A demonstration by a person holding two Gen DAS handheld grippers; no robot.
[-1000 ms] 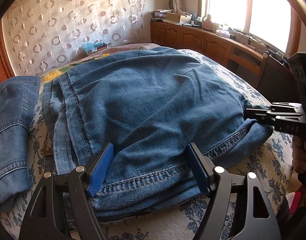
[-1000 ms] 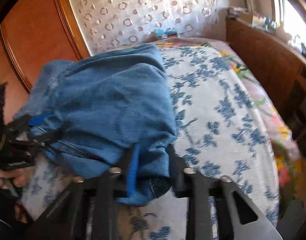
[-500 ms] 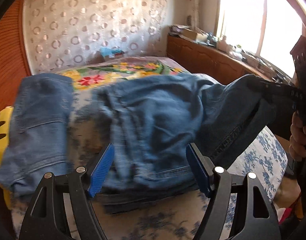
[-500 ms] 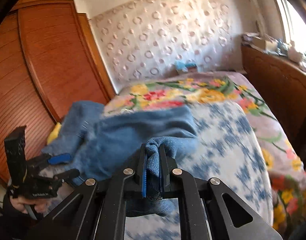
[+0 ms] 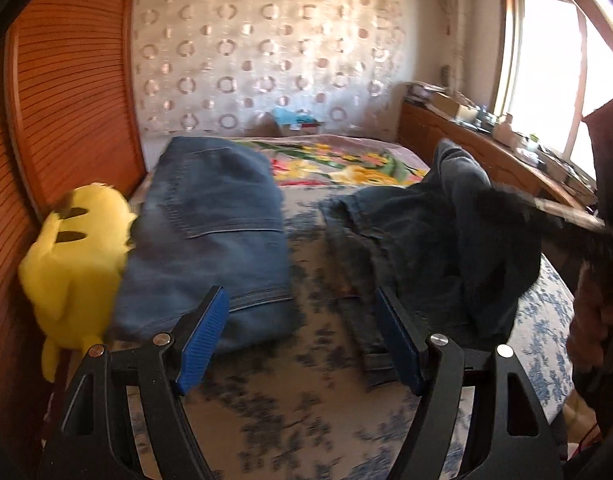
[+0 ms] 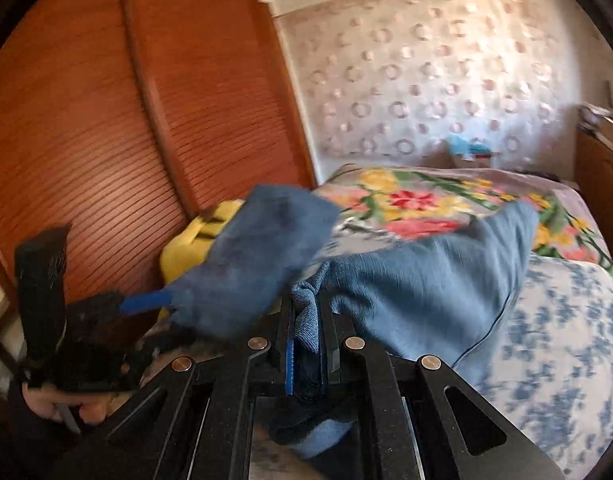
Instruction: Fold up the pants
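The blue jeans (image 6: 426, 280) hang lifted above the bed, pinched at one edge between the shut blue-padded jaws of my right gripper (image 6: 306, 340). In the left wrist view the same jeans (image 5: 446, 240) bunch up at the right, pulled toward the right gripper at the frame edge. My left gripper (image 5: 302, 340) is open and empty, hovering low over the bed between the two garments. It also shows in the right wrist view (image 6: 146, 304), at the left. A second, folded pair of jeans (image 5: 210, 232) lies at the bed's left side.
A yellow plush toy (image 5: 74, 264) sits against the orange slatted wardrobe (image 5: 66, 100) at the left. The bed has a blue floral cover (image 5: 306, 420) and a bright flowered blanket (image 5: 338, 160) further back. A wooden cabinet (image 5: 486, 152) with clutter runs under the window at the right.
My right gripper has lifted the jeans off the bed and pulled them to the right. My left gripper has let go of the waistband and swung left toward the folded pair.
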